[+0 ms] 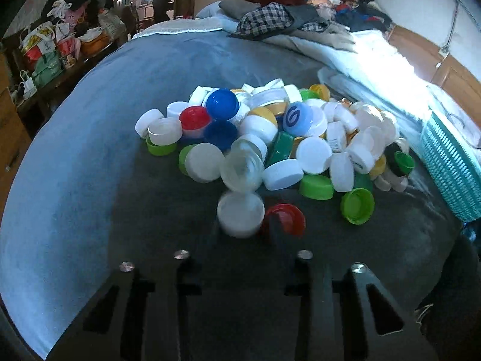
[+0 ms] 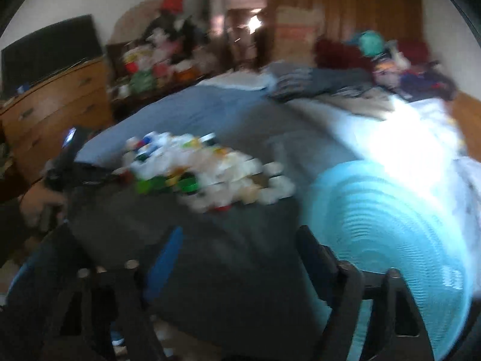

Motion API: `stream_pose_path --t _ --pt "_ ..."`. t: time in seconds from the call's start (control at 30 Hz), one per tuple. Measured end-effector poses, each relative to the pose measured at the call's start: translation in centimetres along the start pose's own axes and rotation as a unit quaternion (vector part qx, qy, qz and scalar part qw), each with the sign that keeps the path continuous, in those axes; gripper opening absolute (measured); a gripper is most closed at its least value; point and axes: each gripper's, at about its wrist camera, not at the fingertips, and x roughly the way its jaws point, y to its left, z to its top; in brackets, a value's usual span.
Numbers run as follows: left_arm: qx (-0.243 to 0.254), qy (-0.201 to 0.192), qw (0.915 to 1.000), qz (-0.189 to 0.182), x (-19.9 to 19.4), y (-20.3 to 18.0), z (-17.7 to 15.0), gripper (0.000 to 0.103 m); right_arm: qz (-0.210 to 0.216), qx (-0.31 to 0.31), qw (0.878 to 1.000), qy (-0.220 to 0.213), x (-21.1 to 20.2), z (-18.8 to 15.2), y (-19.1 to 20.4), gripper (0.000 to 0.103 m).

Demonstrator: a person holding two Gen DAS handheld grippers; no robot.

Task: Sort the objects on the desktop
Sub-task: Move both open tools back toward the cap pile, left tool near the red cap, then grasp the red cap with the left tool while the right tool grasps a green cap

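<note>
White cap (image 1: 240,218) sits between the left hand-held gripper's (image 1: 244,234) spread fingers.

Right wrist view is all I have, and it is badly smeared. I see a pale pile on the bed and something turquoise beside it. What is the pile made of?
Observer: Bottle caps, heaped on the grey-blue bedspread: mostly white, with green, blue, red and yellow ones.
Operator: Is the left gripper on any of them?
Observer: No. The left gripper is open, with nothing between its fingers; a white cap and a red cap lie just ahead of it.
Operator: And the turquoise thing?
Observer: A ribbed turquoise basket at the right of the pile; the left view shows only its wall.
</note>
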Motion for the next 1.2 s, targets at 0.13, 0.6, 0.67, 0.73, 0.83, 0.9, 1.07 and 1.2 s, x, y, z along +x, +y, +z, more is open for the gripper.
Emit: stream_pose_path --t 0.13,0.6,0.67,0.73,0.83,0.9,1.07,1.2 --pt "-0.011 -0.015 0.9997 -0.013 -1.7 0.3 -0.9 0.0 0.049 -0.009 0.999 0.014 3.8 1.2 3.2 0.051" --pt "-0.015 -0.023 0.9985 -0.046 -2.5 1.7 -1.0 0.0 0.098 0.021 0.992 0.077 18.6 3.8 10.8 0.051" --pt "-0.007 -0.021 0.9983 -0.054 -2.5 1.3 -1.0 0.0 0.098 0.033 0.991 0.085 19.7 3.8 10.7 0.051" --pt "-0.001 -0.017 0.9977 -0.066 -2.2 1.0 -0.9 0.0 0.097 0.04 0.991 0.081 19.7 3.9 10.5 0.05" --pt "0.013 -0.013 0.9971 -0.074 -1.6 0.5 -0.3 0.0 0.088 0.042 0.992 0.076 19.9 4.0 10.8 0.033" --pt "0.016 -0.013 0.9961 -0.086 -1.7 0.6 -0.1 0.0 0.092 0.036 0.993 0.068 19.0 4.2 11.0 0.033" --pt "0.057 -0.013 0.992 -0.112 -2.1 -0.4 0.2 0.005 0.097 0.033 0.993 0.057 16.3 3.8 10.4 0.033" --pt "0.081 -0.012 0.9887 -0.126 -1.9 -2.0 0.6 0.019 0.095 0.037 0.992 0.078 15.5 1.5 9.3 0.033"
